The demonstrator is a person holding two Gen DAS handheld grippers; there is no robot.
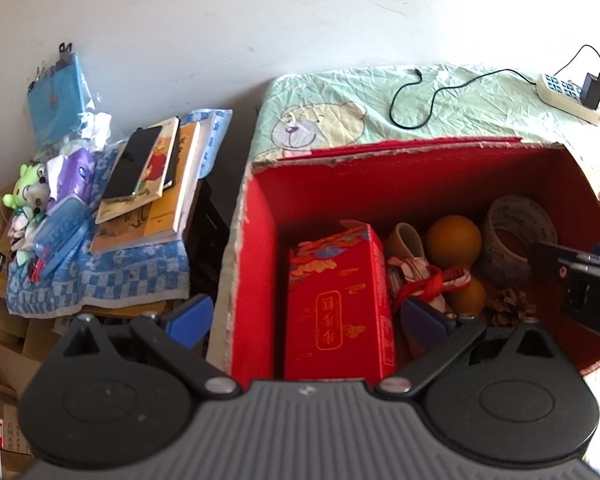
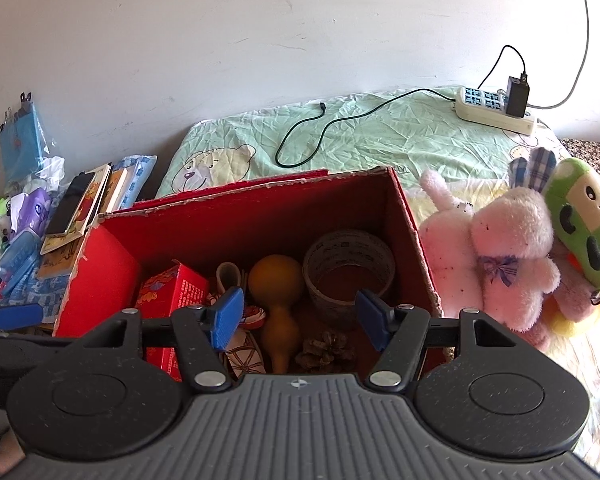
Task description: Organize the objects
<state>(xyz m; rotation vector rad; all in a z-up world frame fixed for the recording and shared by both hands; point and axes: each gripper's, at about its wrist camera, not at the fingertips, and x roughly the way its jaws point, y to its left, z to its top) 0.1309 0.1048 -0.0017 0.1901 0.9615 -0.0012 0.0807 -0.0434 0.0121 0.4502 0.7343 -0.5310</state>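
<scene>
Against a bare white wall, both claws are hovering spread and empty over the red box (image 2: 260, 216) on the bed (image 2: 380, 136), left claw (image 1: 306, 316) above the red carton (image 1: 336, 300), right claw (image 2: 298, 316) above the gourd (image 2: 278, 292), apparently choosing what to sort.

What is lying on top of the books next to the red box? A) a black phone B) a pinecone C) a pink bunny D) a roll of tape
A: a black phone lies flat on the stacked books, left of the red box.
</scene>
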